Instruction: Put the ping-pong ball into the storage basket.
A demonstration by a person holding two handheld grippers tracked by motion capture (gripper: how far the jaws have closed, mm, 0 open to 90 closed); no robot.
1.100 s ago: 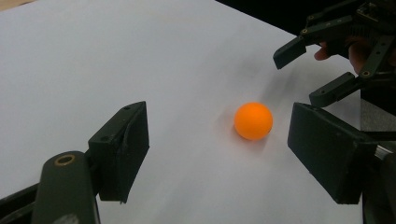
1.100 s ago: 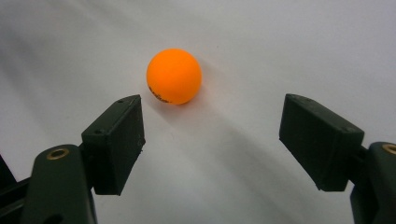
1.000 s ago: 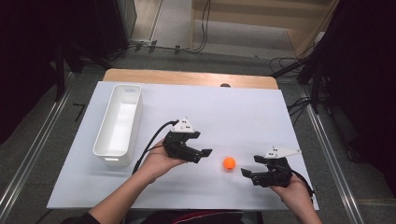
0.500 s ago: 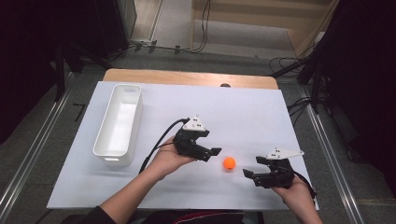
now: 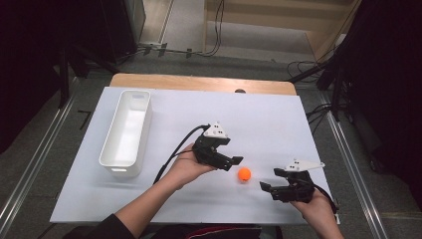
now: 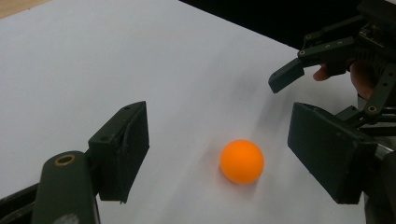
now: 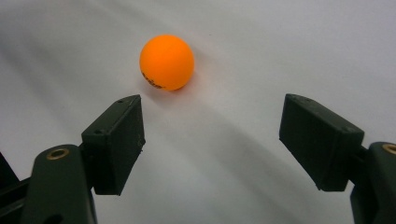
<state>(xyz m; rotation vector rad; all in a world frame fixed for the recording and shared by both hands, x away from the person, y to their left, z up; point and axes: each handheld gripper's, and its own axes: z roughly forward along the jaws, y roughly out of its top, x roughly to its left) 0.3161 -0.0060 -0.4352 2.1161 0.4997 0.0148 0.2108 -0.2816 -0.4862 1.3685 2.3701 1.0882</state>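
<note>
A small orange ball (image 5: pixel 244 174) rests on the white table top (image 5: pixel 278 119), near the front. My left gripper (image 5: pixel 233 163) hovers just left of it, open, its jaws pointing at the ball. In the left gripper view the ball (image 6: pixel 242 161) lies between and slightly ahead of my open left gripper (image 6: pixel 219 121). My right gripper (image 5: pixel 269 179) sits a short way to the ball's right, also open and empty. Seen from the right gripper view, the ball (image 7: pixel 166 62) is ahead and to the left of the open right gripper (image 7: pixel 212 116).
A long white bin (image 5: pixel 113 167) stands on the table's left side and looks empty. A wooden strip (image 5: pixel 199 82) runs along the far edge. Black cables trail from both grippers, and dark floor and racks surround the table.
My left gripper has travelled right and a little away from the person, closing in on the ball. The right gripper has barely shifted. The ball stays put.
</note>
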